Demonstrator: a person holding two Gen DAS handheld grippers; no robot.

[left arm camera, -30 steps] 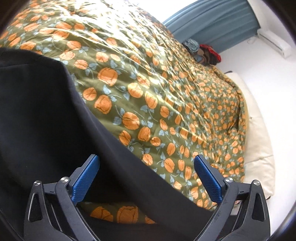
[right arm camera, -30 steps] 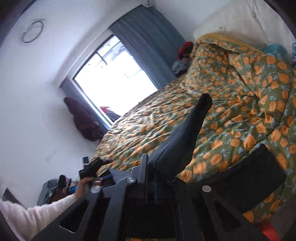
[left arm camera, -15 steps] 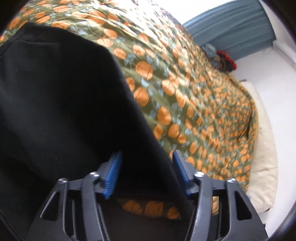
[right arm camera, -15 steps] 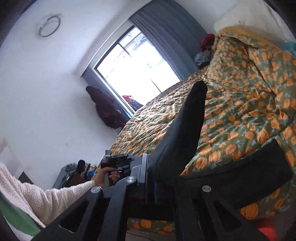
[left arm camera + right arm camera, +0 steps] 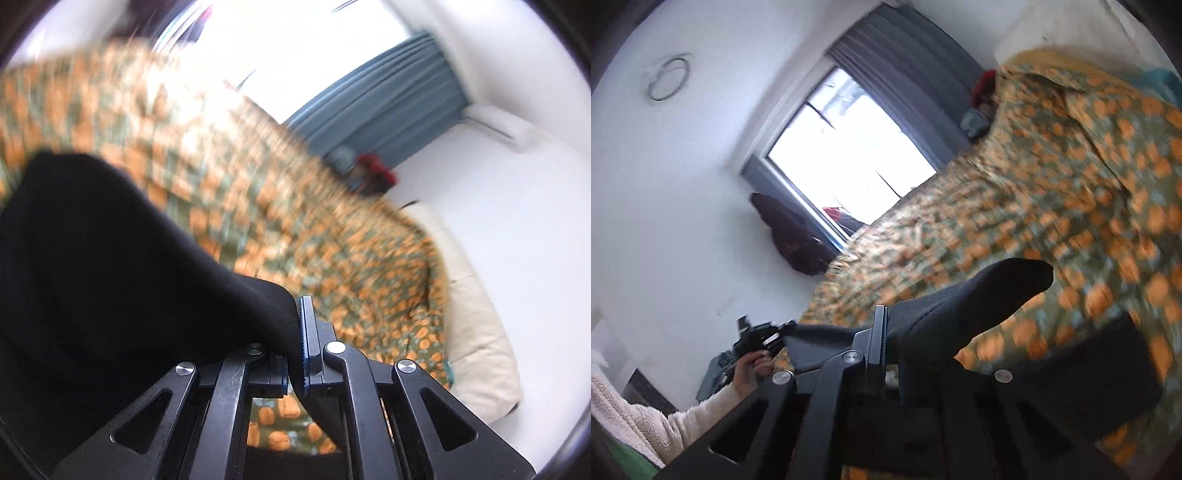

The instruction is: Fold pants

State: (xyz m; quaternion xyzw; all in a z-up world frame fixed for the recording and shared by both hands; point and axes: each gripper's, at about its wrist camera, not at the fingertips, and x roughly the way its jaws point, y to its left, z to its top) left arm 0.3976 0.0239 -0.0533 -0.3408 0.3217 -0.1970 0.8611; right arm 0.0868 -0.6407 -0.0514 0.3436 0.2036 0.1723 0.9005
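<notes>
Across the bed, an olive duvet (image 5: 258,206) with orange print; blue curtain (image 5: 388,110), bright window (image 5: 849,155), white walls. Black pants (image 5: 92,258) lifted above the duvet, left tongs (image 5: 295,332) pinching one edge, right tongs (image 5: 886,332) pinching another. Backgrounds blurred.

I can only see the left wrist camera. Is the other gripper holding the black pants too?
Observer: Yes. The right gripper is shut on a fold of the black pants, which pokes out past its fingers.
Operator: Who's holding my gripper?
Observer: A hand in a fuzzy white sleeve grips the left gripper.
Operator: Is anything next to the window?
Observer: A dark bundle hangs on the wall beside the window.
</notes>
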